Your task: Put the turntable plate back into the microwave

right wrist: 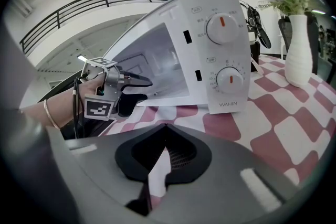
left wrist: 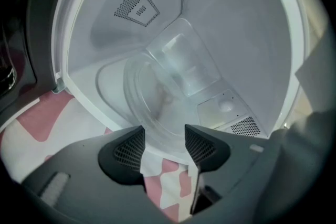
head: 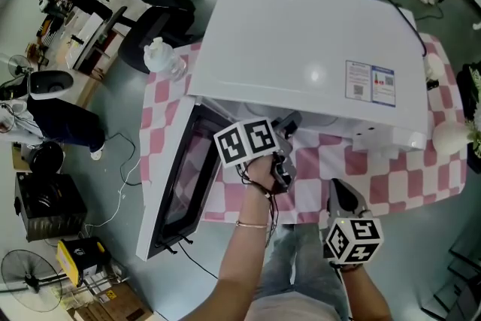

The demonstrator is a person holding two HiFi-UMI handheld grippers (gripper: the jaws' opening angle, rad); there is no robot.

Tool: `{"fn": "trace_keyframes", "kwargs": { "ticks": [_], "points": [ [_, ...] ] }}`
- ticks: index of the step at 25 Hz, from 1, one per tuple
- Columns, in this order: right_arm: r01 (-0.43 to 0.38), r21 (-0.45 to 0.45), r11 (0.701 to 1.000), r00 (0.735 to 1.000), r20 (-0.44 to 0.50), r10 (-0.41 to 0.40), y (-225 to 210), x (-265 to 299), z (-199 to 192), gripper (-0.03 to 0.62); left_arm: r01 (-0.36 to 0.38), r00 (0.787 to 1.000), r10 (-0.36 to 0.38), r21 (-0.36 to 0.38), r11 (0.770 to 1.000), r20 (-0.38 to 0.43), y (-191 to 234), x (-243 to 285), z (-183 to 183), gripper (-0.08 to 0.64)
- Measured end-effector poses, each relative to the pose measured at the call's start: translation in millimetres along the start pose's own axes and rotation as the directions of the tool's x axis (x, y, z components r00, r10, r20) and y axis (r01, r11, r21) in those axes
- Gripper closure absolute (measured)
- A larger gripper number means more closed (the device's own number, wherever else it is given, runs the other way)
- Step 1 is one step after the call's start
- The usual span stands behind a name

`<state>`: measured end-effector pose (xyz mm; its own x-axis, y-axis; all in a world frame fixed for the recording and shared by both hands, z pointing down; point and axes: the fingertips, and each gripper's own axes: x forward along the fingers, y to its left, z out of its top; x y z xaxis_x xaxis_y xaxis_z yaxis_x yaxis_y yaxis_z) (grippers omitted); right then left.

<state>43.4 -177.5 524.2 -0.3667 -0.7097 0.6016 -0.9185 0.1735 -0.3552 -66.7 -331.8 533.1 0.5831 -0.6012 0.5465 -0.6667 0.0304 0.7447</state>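
In the head view, the left hand-held gripper [head: 289, 122] points into the open microwave [head: 301, 49] on the checked tabletop [head: 391, 177]. The microwave's door [head: 176, 177] is swung out to the left. The right hand-held gripper [head: 338, 192] hangs near the cloth's front edge.

In the left gripper view, the left hand-held gripper [left wrist: 164, 136] has its jaws apart and clamped on nothing. The clear turntable plate [left wrist: 168, 92] lies inside the cavity [left wrist: 236, 23], its near rim just past the jaw tips.

In the right gripper view, the right hand-held gripper [right wrist: 164, 157] has its jaws together and empty, facing the microwave's two dials [right wrist: 223, 27].
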Motion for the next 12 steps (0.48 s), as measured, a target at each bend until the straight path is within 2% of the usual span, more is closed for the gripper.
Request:
{"fn": "trace_keyframes", "kwargs": {
  "ticks": [4,12],
  "points": [
    [0.008,0.002,1.0,1.0,0.004,-0.008,0.8,-2.9,-2.3,0.583,0.014,1.0,-0.014,-0.023,1.0,0.002,1.4,-2.0,-1.5,0.324],
    [0.017,0.001,1.0,1.0,0.006,-0.017,7.6,-8.0,-8.2,0.583,0.017,1.0,-0.017,-0.021,1.0,0.003,6.7,-10.1,-7.2,0.318]
  ]
}}
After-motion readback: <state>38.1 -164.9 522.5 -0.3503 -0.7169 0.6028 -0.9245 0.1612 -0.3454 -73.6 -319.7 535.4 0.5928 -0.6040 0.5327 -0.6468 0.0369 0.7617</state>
